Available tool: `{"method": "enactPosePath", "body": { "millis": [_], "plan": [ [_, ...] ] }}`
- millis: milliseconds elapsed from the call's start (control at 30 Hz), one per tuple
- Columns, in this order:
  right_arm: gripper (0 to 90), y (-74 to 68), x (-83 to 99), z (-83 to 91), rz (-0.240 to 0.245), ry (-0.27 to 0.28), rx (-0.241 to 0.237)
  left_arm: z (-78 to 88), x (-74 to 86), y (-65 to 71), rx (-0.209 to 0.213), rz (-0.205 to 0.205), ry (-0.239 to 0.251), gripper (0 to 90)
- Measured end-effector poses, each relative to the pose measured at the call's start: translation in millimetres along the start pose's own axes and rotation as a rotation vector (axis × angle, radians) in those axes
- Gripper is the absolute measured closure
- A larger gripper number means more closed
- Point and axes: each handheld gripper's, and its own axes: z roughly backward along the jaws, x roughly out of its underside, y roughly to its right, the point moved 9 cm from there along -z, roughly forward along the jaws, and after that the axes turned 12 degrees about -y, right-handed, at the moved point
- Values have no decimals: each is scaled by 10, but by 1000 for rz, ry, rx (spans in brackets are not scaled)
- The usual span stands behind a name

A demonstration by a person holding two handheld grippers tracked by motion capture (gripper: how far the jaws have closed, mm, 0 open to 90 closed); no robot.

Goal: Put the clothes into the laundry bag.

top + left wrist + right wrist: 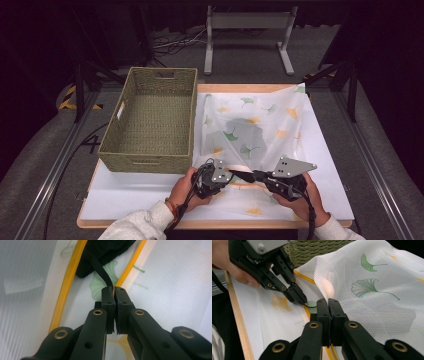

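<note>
though pinched, mesh bag [250, 130] rim mid-table

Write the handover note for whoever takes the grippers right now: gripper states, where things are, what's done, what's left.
Left gripper: jaws shut, pinching the thin black pull tab at the yellow-trimmed edge of the mesh bag.
Right gripper: jaws shut on the mesh bag's near edge, right beside the left one.
The mesh bag, white with a ginkgo-leaf print, lies flat on the white tabletop; something grey shows through it.
The woven basket sits left of the bag, nothing seen inside.
Done: both grips are set at the bag's near edge.
Left, probably: pull the tab along the yellow trim; whether the bag then goes into the basket is a guess.
</note>
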Motion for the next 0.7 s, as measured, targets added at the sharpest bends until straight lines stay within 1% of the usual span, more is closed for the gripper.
{"method": "enactPosePath", "body": {
  "millis": [33,100,133,200,233,267,333,433,467,533,600,633,700],
  "plan": [
    [890,0,-1,1,0,0,1,-2,-35,-4,-11,-1,13,873],
    [890,-7,0,2,5,-2,3,-7,-87,1,-14,-4,28,873],
    [890,-11,0,5,8,-1,2,-13,-125,-12,-28,1,38,873],
    [890,-13,-1,5,9,-3,4,-32,-181,-21,-50,-12,42,872],
    [890,-13,-1,5,9,-3,4,-32,-181,-21,-50,-12,42,872],
    [890,-16,9,-7,15,-13,7,-57,-234,-34,-66,-21,44,871],
    [890,-17,15,-14,19,-18,10,-76,-263,-40,-65,-19,45,871],
    [890,-23,19,-21,19,-21,7,-131,-339,-74,-57,5,50,869],
    [890,-22,17,-16,17,-19,7,-161,-387,-81,-58,5,56,869],
    [890,-20,11,-9,14,-12,5,-175,-397,-71,-51,4,48,867],
    [890,-17,4,3,19,-6,10,-200,-431,-65,-64,-5,53,860],
    [890,-18,2,8,16,-4,9,-211,-440,-59,-56,1,52,859],
    [891,-13,6,8,15,-5,8,-230,-462,-73,-57,8,55,850]
  ]
}}
